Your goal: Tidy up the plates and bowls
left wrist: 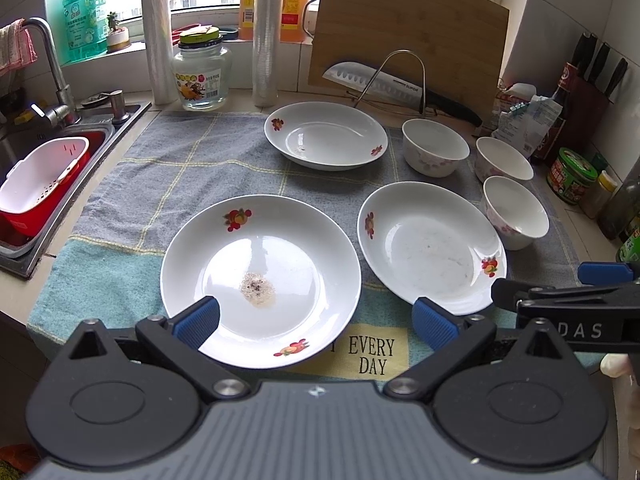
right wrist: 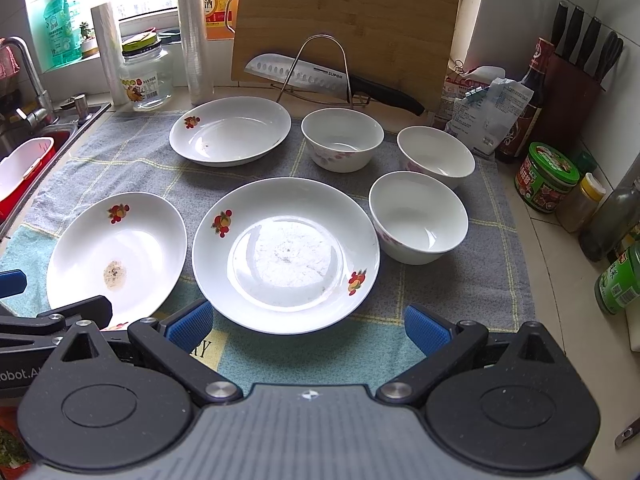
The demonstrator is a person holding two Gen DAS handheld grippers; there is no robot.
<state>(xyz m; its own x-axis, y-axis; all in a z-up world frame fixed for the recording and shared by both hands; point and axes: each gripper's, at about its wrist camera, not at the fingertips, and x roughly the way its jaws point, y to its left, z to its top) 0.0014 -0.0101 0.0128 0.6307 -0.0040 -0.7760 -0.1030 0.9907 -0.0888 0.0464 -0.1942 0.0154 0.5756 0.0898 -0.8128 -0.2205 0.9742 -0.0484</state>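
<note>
- Left tongs [left wrist: 316, 322] apart, empty, poised over near rim of stained plate [left wrist: 260, 280], presumably for pickup.
- Right tongs [right wrist: 308, 326] apart, empty, facing second plate [right wrist: 286, 254].
- Third plate [right wrist: 230, 130] and three bowls [right wrist: 418, 216] unstacked on towel-covered tabletop [right wrist: 460, 300]; sorting not begun.

Home kitchen, lived-in. Evidence: steel sink [left wrist: 24, 148] with faucet [left wrist: 52, 64] at left, red-and-white colander [left wrist: 40, 176] in the basin; window sill holding dish soap bottle [left wrist: 80, 20] and a small potted plant [left wrist: 116, 32]; bamboo cutting board [left wrist: 408, 32] leaning on tiled wall, santoku knife [left wrist: 376, 82] on a wire rack; knife block [right wrist: 576, 60], sauce bottle [right wrist: 528, 100], condiment jars [right wrist: 546, 176]; checked dish towel [left wrist: 180, 160] spread over the tabletop [left wrist: 12, 292], carrying white plates [left wrist: 326, 134] and bowls [left wrist: 434, 146].
</note>
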